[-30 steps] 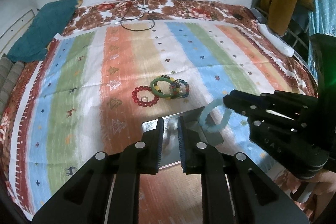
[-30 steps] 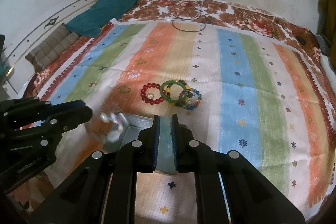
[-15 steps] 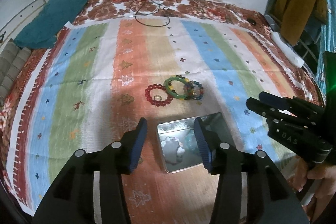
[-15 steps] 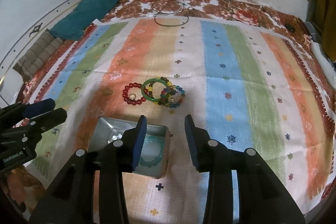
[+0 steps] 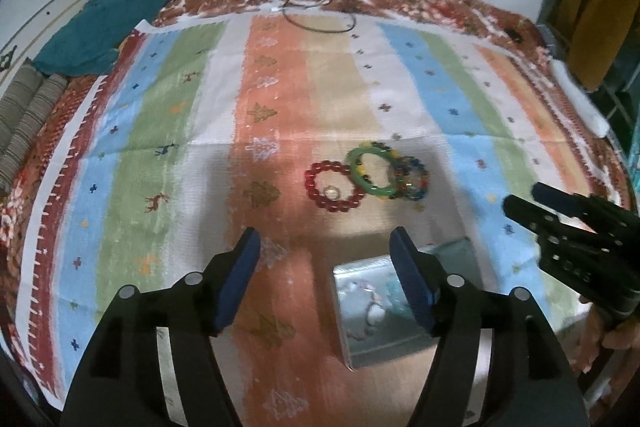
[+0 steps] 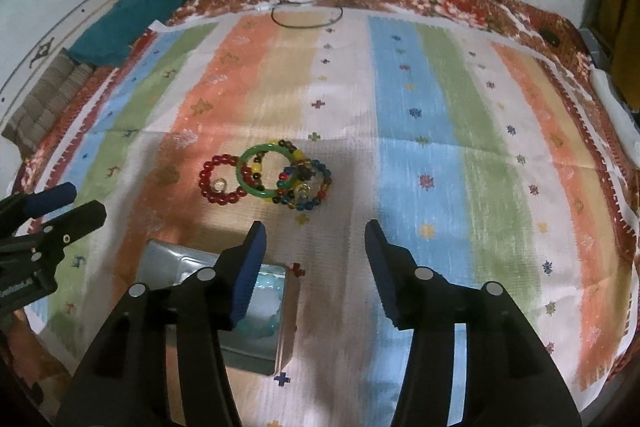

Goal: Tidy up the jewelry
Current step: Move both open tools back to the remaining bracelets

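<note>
Metal tin (image 5: 384,311) sat at five o'clock as I eased both claws, left claw (image 5: 326,269) and right claw (image 6: 316,263), opening empty; bracelets (image 6: 266,179) lay at twelve.

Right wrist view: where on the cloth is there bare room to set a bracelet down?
Bare: the blue and green stripes right of the bracelets, and the far cloth up to the cable. Crowded: the bracelets and the tin before them.

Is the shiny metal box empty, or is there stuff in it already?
Not empty. The open metal box already holds a pale blue bracelet and a whitish piece; no lid covers it.
</note>
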Motion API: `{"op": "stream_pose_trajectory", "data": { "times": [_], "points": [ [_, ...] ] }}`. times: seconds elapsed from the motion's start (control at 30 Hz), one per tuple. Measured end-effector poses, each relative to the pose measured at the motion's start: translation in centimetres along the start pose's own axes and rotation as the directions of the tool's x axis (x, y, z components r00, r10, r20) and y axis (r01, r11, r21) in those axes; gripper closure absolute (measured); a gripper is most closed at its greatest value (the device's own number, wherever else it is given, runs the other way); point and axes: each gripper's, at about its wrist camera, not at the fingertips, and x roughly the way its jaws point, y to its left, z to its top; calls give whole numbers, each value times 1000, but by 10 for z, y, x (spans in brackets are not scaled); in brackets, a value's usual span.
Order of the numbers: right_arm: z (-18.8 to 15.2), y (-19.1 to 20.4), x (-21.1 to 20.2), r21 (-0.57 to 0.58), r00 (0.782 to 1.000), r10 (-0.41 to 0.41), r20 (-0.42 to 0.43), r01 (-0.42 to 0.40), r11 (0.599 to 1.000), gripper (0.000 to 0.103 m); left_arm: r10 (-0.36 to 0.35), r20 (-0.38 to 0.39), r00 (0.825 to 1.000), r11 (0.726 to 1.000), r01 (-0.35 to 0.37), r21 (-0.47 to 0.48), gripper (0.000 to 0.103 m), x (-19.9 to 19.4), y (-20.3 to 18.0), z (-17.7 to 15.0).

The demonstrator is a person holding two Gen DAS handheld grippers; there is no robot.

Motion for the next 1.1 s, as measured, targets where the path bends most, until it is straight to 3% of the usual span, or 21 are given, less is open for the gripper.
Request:
{"op": "stream_pose_trajectory", "data": {
  "times": [0.4, 1.1],
  "points": [
    [17, -10, 35, 10, 998, -23, -56, 24, 1000, 39, 46, -62, 997, 999, -47, -13, 35, 42, 18, 26],
    [34, -18, 86, 28, 989, -49, -137, 53, 998, 38, 73, -135, 988, 997, -70, 27, 33, 101, 16, 44]
  ]
}}
